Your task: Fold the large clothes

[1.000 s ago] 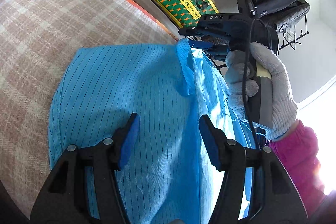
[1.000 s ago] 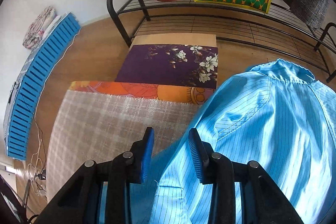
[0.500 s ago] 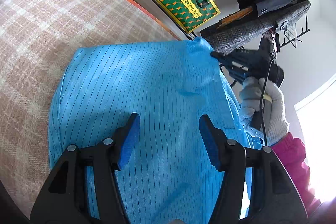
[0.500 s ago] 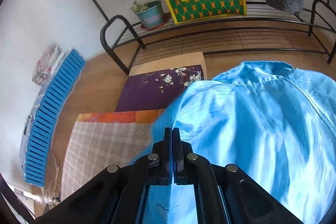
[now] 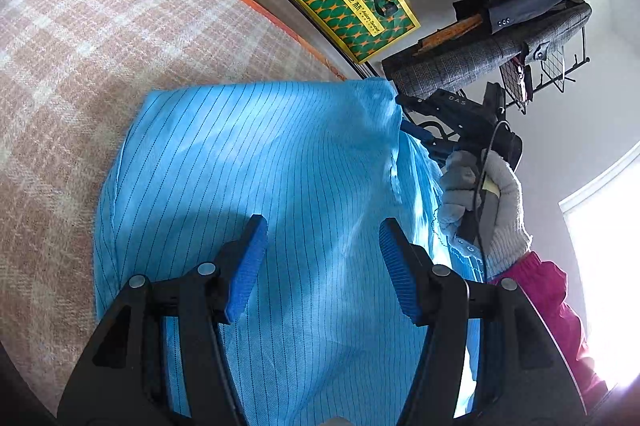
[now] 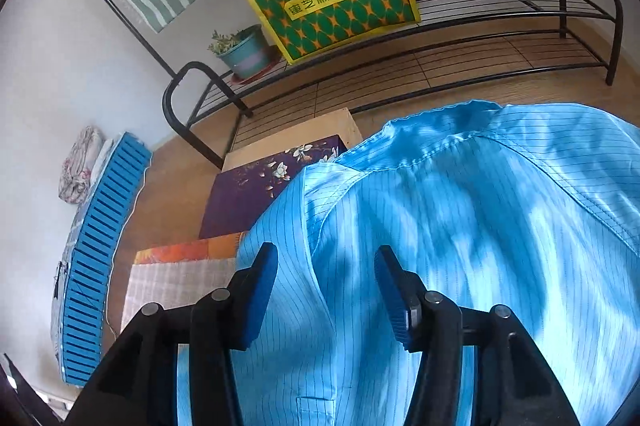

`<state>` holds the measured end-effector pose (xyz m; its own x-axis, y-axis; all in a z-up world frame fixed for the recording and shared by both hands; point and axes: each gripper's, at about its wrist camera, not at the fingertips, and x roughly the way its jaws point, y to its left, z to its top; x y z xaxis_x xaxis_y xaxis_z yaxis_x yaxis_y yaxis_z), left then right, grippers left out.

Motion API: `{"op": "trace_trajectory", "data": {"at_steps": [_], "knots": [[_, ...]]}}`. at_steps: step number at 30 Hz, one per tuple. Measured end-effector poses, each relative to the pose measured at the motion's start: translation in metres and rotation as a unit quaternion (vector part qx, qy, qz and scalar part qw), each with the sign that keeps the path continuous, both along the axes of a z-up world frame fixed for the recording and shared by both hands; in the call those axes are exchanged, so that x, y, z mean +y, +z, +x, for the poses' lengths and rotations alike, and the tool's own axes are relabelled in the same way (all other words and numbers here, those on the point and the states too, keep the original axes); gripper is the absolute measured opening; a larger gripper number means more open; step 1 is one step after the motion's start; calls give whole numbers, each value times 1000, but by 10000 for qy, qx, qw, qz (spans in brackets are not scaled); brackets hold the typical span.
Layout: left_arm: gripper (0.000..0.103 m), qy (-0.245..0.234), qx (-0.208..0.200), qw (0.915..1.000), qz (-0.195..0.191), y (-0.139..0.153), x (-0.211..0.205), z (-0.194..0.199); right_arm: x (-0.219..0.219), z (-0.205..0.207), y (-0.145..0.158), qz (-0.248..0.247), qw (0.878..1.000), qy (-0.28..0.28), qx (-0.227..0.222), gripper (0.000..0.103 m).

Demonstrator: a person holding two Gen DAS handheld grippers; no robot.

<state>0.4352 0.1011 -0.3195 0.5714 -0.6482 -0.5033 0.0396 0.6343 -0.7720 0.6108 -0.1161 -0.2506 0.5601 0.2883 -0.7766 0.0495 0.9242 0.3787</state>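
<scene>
Hovering over the blue striped garment [image 5: 256, 162], the left gripper [image 5: 322, 258] stands released, cloth spread beneath and ahead of its pads on the plaid blanket [image 5: 80, 38]. Off to its right, the gloved hand [image 5: 488, 202] carries the right gripper [image 6: 326, 290]: jaws just sprung apart, nothing pinched, the garment's collar [image 6: 436, 130] lying ahead of its fingertips.

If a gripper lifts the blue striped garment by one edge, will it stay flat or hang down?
The blue striped garment would probably hang limp: it already drapes in soft folds. Its sheen suggests it may slip between the pads. It looks thin, so likely light.
</scene>
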Motion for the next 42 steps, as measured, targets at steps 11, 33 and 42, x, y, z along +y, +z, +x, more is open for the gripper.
{"op": "trace_trajectory", "data": {"at_steps": [11, 33, 42], "knots": [[58, 188, 31, 9997, -167, -2, 10, -1, 2, -37, 23, -755, 9968, 73, -261, 37], [58, 215, -127, 9893, 1438, 191, 92, -220, 27, -421, 149, -453, 9681, 2272, -957, 37], [58, -377, 774, 9862, 1415, 105, 42, -326, 48, -515, 78, -48, 9691, 2453, -243, 56]]}}
